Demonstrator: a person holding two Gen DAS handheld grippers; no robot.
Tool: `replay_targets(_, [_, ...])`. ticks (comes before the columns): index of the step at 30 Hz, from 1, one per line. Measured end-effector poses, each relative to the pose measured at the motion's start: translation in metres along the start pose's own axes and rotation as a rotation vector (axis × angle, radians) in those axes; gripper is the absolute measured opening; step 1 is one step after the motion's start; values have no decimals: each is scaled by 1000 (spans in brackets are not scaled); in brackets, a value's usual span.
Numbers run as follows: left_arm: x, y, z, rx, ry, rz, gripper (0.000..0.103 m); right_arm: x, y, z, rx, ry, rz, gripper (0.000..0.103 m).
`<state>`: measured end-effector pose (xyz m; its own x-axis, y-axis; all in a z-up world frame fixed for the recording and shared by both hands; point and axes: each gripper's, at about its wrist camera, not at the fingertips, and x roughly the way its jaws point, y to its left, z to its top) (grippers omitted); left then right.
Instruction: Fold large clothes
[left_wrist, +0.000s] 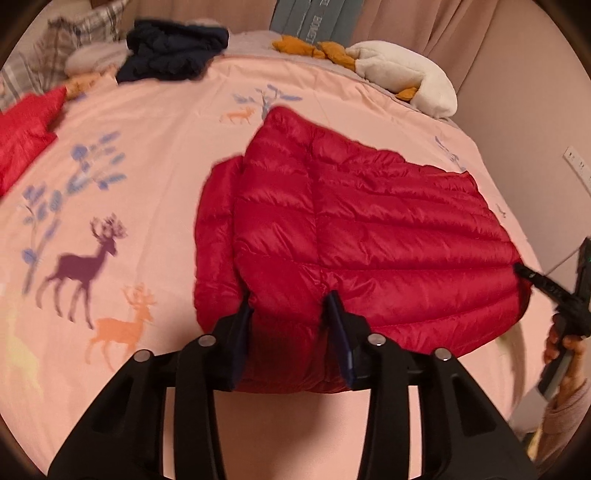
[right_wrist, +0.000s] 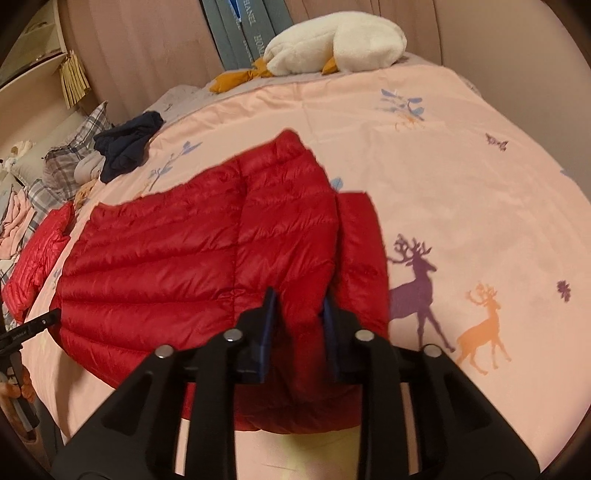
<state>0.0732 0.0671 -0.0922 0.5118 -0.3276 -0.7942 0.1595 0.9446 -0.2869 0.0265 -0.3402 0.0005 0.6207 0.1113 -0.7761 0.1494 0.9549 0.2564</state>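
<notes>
On the bedspread (left_wrist: 155, 110), both tools grip the red jacket (left_wrist: 369, 229); shelves (right_wrist: 33, 55) show only rightward

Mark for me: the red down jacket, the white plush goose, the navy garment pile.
red down jacket (left_wrist: 369, 229), left wrist view, quilted middle panel.
white plush goose (right_wrist: 332, 48), right wrist view, on its white body.
navy garment pile (left_wrist: 173, 51), left wrist view, centre of crumpled heap.

A bed (left_wrist: 155, 122) covered by a pink deer-printed quilt is seen under warm dim light. Beige curtains (right_wrist: 147, 48) hang behind it; a wall socket (left_wrist: 577, 161) is set beside it.
</notes>
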Motion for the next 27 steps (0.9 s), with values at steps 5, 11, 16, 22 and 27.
replay_targets(5, [-18,-14,8,35,-79,47,59,-20,18,7,-32,-73,31,47])
replay_targets(11, [-12,-52,22,109,-116,58,60,-5,69,9,-166,-45,82,52])
replay_targets(16, [1,-75,22,152,-114,64,60,11,101,12,-225,-29,100,52])
replay_targets(22, [24,-79,16,189,-59,86,60,32,116,4,-272,24,74,53])
replay_targets(27, [36,-77,9,203,-19,82,65,52,115,-3,-272,86,66,54])
